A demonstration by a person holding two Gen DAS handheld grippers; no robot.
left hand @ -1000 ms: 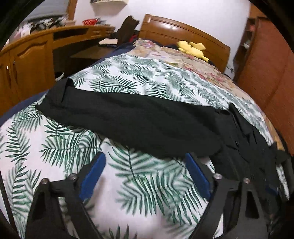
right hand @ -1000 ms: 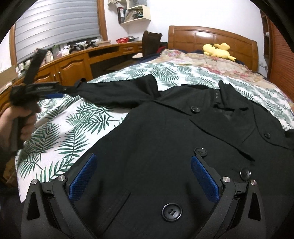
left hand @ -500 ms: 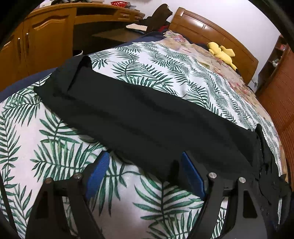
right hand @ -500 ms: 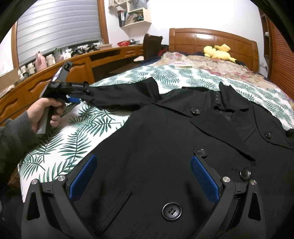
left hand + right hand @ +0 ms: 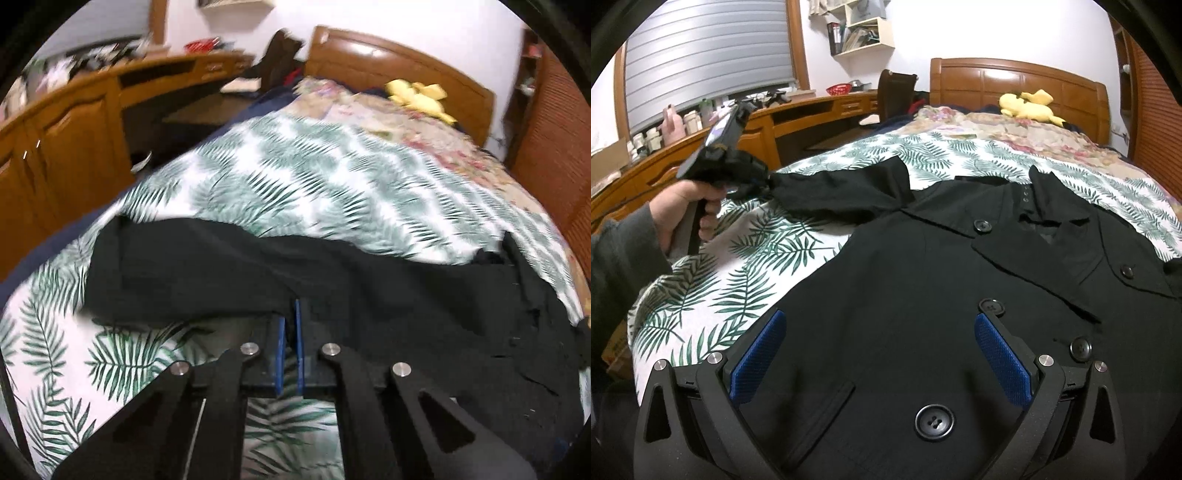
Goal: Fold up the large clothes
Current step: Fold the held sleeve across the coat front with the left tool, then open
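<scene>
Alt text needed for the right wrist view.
A black coat lies front-up on a palm-print bedspread, with the open right tool above its lower front. At left, the left tool grips the coat's sleeve end.

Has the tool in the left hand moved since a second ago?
Yes. The left tool has risen from the leaf-print bedspread toward the wooden desk behind, shut on the coat sleeve.
</scene>
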